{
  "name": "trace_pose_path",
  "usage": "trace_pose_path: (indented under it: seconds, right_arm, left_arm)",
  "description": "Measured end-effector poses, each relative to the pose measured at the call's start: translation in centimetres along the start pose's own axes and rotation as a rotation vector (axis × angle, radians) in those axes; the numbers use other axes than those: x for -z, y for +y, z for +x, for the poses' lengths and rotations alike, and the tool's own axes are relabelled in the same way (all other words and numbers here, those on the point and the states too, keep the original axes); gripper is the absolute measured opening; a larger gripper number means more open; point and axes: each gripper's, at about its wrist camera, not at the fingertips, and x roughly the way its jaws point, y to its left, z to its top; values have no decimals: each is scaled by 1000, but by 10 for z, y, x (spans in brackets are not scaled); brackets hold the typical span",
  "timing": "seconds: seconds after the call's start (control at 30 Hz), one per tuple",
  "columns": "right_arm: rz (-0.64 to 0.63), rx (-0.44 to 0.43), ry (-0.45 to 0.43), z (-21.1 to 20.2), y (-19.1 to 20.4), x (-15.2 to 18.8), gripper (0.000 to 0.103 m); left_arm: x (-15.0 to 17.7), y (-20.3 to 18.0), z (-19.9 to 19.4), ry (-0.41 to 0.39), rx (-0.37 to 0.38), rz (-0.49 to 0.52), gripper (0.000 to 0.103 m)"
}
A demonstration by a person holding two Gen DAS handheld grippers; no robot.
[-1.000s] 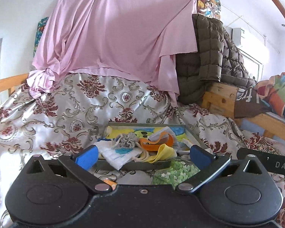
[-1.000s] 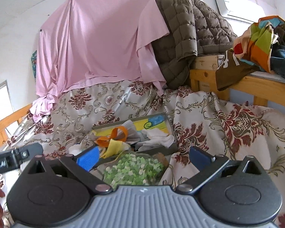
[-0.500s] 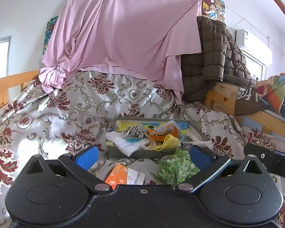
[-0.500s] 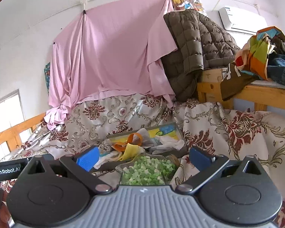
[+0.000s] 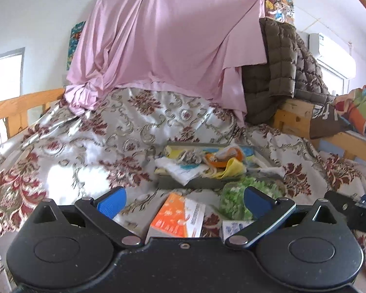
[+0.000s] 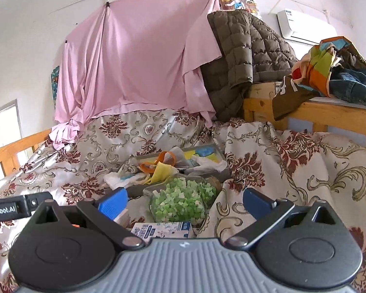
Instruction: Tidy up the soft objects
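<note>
Your tray (image 5: 202,183): cloths heaped | 1 bowl (image 6: 180,202): green bits | 2 cartons | both grippers, left (image 5: 184,199), right (image 6: 185,199): spread, empty

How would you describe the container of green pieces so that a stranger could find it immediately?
On the floral bedspread, find the grey tray piled with cloths. Just in front of it sits a clear container of green pieces; it alone holds small green and white cubes, not fabric or printed packets.
</note>
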Motion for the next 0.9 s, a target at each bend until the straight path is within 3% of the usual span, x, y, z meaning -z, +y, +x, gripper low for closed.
trace_pose_path:
  seconds: [0.43,0.9]
  right_arm:
    - [-62,-25,134,-4,26,25,103]
    - [-72,-12,165,-2,28,28,103]
  left_arm:
    - [39,22,-7,90,-70,-11,102]
    - [48,26,-7,105,-81,-5,102]
